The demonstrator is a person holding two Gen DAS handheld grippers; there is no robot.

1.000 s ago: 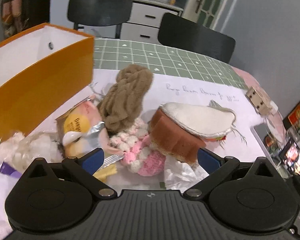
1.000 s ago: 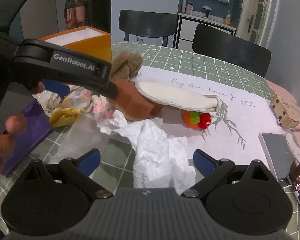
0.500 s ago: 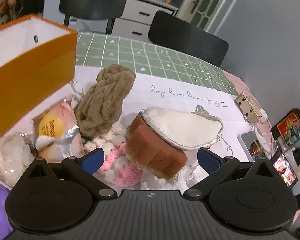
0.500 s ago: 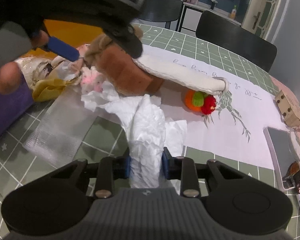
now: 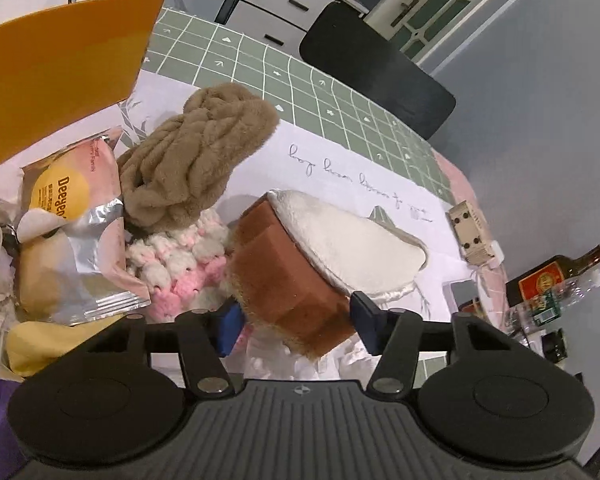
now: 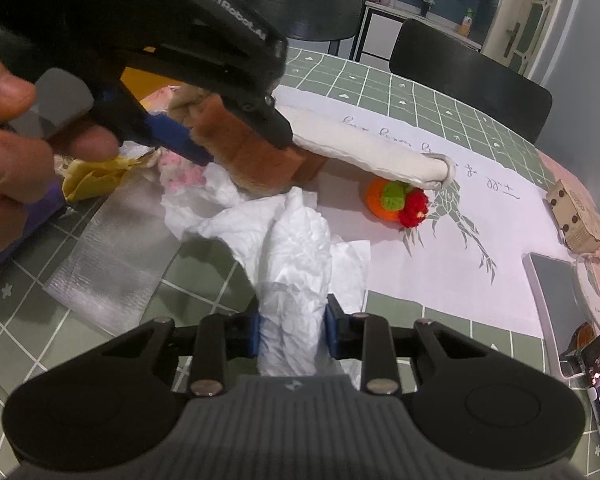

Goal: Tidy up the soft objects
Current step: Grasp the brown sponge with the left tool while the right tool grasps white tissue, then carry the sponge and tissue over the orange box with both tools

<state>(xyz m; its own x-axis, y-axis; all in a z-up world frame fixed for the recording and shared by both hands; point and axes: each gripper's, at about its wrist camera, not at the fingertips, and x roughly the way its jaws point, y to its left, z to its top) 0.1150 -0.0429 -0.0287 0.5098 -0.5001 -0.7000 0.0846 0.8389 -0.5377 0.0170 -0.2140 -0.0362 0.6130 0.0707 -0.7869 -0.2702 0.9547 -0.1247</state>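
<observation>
A brown plush slipper [image 5: 292, 272] with a white sole lies tilted on the table, its heel between my left gripper's [image 5: 296, 320] blue pads. The jaws are closing and both pads touch its fur. In the right wrist view the left gripper [image 6: 244, 148], held by a hand, clamps the slipper [image 6: 260, 160] from above. My right gripper [image 6: 292, 332] is shut on a crumpled white tissue [image 6: 296, 248] near the table's front. A tan fuzzy plush [image 5: 196, 160] and a pink-and-white crocheted piece [image 5: 180, 264] lie left of the slipper.
An orange box [image 5: 60, 60] stands open at the far left, a foil snack packet [image 5: 76, 216] beside it. A knitted orange, green and red fruit [image 6: 396, 200] lies under the slipper's toe. A clear plastic bag [image 6: 104, 260], wooden block [image 6: 576, 212] and tablet [image 6: 556, 300] lie around.
The left gripper sank toward the slipper, rolled, and its jaws narrowed onto the heel. The right gripper shut on the tissue a second ago and has held still since.
</observation>
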